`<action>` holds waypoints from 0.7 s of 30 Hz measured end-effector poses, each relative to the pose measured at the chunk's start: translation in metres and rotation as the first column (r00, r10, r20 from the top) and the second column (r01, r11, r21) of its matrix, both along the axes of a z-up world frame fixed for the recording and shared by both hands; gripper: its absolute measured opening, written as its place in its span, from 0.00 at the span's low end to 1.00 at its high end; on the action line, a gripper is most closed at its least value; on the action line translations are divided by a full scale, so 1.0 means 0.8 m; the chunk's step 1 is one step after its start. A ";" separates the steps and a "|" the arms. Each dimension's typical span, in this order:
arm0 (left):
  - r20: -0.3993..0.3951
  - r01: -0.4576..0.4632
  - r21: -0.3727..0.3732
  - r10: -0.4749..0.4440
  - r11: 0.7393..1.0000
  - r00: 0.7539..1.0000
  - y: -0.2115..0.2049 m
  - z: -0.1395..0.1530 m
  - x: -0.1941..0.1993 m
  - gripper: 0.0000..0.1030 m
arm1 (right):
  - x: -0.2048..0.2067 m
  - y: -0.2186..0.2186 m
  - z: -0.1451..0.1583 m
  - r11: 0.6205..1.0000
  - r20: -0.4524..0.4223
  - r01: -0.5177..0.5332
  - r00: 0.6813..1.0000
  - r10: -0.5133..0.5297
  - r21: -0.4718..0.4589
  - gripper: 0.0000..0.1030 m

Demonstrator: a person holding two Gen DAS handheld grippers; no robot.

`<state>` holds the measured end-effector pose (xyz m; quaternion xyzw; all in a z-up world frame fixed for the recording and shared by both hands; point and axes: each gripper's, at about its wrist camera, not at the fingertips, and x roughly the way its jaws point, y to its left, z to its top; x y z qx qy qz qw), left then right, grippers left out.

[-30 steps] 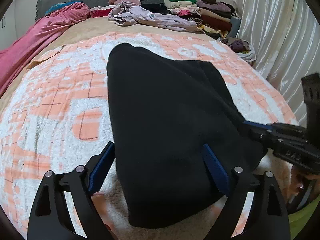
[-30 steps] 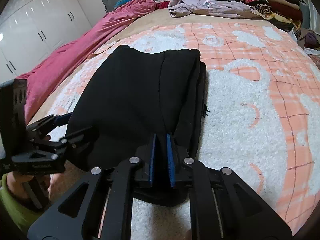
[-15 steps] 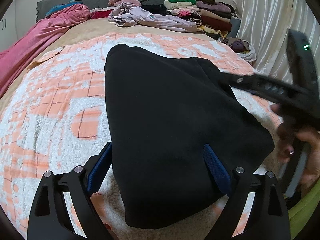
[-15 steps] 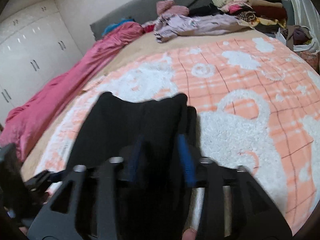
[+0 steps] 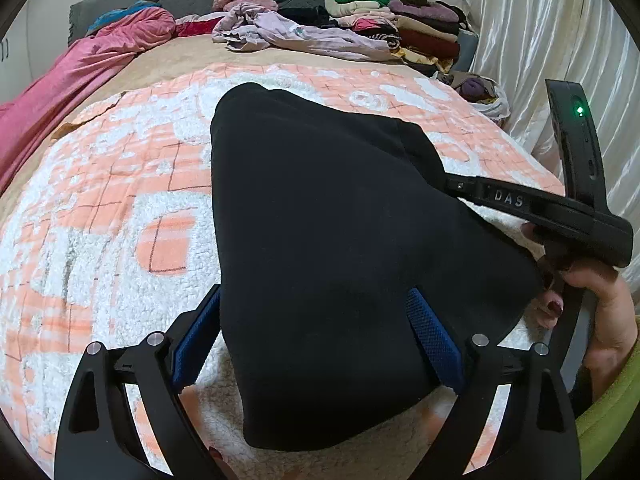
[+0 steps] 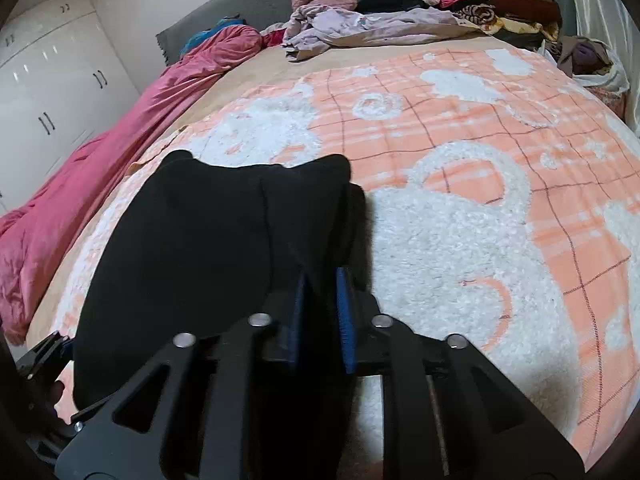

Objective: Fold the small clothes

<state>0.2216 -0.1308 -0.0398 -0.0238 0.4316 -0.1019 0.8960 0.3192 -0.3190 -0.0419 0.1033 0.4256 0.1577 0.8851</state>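
Right hand-held gripper (image 6: 320, 312) nipping black garment (image 5: 340, 260) edge, apparently; left hand-held gripper (image 5: 316, 340) wide, straddling hem. Risk: thin pinch slips, fold collapses onto bed (image 5: 120, 220).

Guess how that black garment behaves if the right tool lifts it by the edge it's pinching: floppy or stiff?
Likely floppy: the black garment drapes in soft rounded folds over the fleece blanket. Probably thick and somewhat heavy, since stacked layers show at its right edge. Slip seems unlikely: the right tool looks clamped on it with textured pads, though unpinched layers may sag or unfold.
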 end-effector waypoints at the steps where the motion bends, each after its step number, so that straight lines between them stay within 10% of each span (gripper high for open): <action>1: 0.000 0.000 0.000 0.000 1.000 1.000 0.000 0.000 0.000 0.87 | 0.000 -0.003 0.001 1.000 -0.001 0.004 1.000 -0.004 0.012 0.20; 10: -0.011 -0.012 -0.025 0.012 1.000 1.000 0.003 -0.001 -0.006 0.87 | -0.016 -0.009 0.021 1.000 0.059 0.021 0.998 -0.020 -0.001 0.36; 21: 0.006 -0.019 -0.023 0.019 1.000 1.000 0.005 0.011 -0.016 0.93 | -0.055 -0.026 0.059 0.998 0.184 0.054 0.982 -0.051 -0.013 0.83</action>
